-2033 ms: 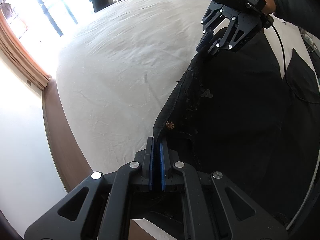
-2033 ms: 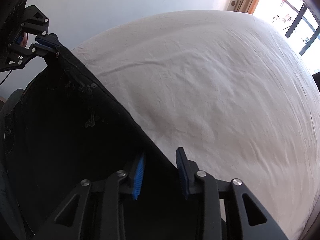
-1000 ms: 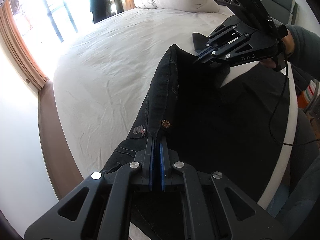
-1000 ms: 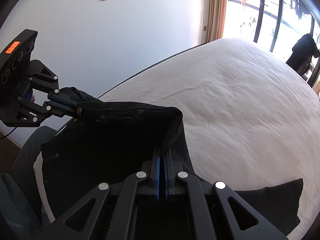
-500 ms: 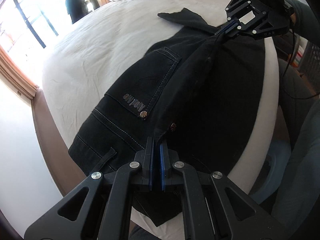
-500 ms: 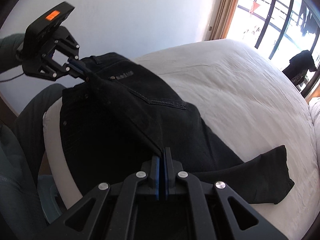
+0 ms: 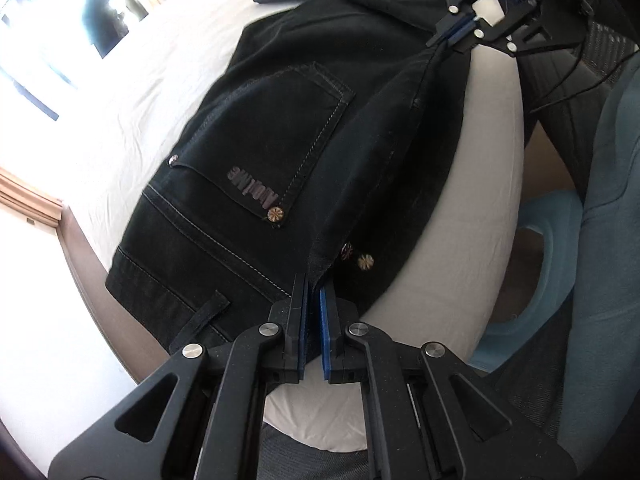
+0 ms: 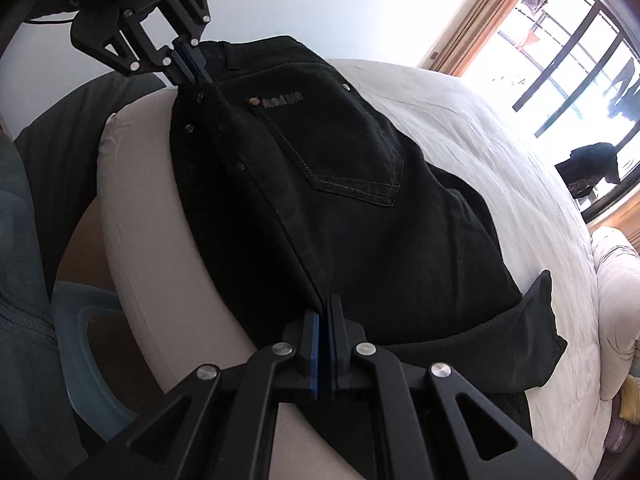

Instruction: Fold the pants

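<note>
The black pants (image 7: 280,132) lie folded lengthwise along the near edge of the bed, back pocket and logo facing up. My left gripper (image 7: 313,292) is shut on the pants' edge by the waistband buttons. My right gripper (image 7: 448,38) is shut on the same edge farther along, and that edge runs taut and raised between the two. From the right wrist, the pants (image 8: 360,200) stretch from my right gripper (image 8: 325,316) up to the left gripper (image 8: 192,66). A leg end sticks out at the right.
The white bed (image 7: 140,80) spreads beyond the pants, with a pillow (image 8: 616,280) at its head. The mattress side (image 7: 480,184) drops off beside the held edge. A person's trouser leg (image 7: 612,240) and a light blue object (image 7: 540,280) on the floor are close by. A bright window (image 8: 560,60) is behind.
The right gripper closed on the pants. Both grippers then swung the held edge over and down toward the bed's near side, so the pants now lie doubled with the back pocket up.
</note>
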`<state>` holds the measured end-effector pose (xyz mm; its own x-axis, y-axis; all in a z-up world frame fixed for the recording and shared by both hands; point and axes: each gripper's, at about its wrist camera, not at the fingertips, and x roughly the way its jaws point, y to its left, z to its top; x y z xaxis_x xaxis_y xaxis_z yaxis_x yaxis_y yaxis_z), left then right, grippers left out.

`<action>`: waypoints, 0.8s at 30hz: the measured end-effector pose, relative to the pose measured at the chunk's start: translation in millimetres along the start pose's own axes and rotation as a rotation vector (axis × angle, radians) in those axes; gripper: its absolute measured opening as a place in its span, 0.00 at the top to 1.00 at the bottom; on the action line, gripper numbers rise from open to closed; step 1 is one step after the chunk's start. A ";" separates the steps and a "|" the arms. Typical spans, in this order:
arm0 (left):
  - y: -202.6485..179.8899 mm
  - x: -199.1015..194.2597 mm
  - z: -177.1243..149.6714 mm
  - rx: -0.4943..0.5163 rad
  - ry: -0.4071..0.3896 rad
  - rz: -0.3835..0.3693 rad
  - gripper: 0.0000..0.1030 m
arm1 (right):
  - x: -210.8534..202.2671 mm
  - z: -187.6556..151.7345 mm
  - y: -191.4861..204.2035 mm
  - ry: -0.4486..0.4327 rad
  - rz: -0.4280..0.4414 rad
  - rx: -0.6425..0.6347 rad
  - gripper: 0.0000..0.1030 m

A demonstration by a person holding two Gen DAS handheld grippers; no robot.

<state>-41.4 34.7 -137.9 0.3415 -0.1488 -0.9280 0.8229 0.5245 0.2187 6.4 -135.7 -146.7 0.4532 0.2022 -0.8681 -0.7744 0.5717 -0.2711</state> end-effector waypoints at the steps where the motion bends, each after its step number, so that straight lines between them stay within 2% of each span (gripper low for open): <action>1: -1.4 1.3 -0.3 -0.003 0.000 -0.002 0.96 | 1.6 -0.6 5.2 0.005 -0.007 -0.004 0.96; 4: 7.6 3.5 -5.1 0.019 -0.001 0.002 0.96 | 8.0 -2.1 13.9 0.020 -0.034 -0.027 0.96; 10: -4.1 11.5 -12.1 0.068 0.013 0.012 0.96 | 13.2 -8.1 24.8 0.035 -0.046 -0.056 0.96; 14: -0.8 13.5 -13.3 0.060 0.006 0.002 0.96 | 17.8 -10.6 33.6 0.053 -0.064 -0.098 0.96; 18: 2.5 19.1 -12.8 0.057 0.007 -0.005 0.95 | 24.8 -12.9 25.7 0.055 -0.059 -0.081 0.96; 24: 6.8 18.5 -13.2 -0.002 -0.010 -0.015 0.90 | 31.8 -16.3 27.8 0.040 -0.066 -0.043 0.95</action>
<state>-35.5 46.6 -157.5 0.3332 -0.1648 -0.9283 0.8269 0.5242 0.2037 -7.9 -126.4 -188.6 0.4864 0.1332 -0.8636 -0.7624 0.5474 -0.3450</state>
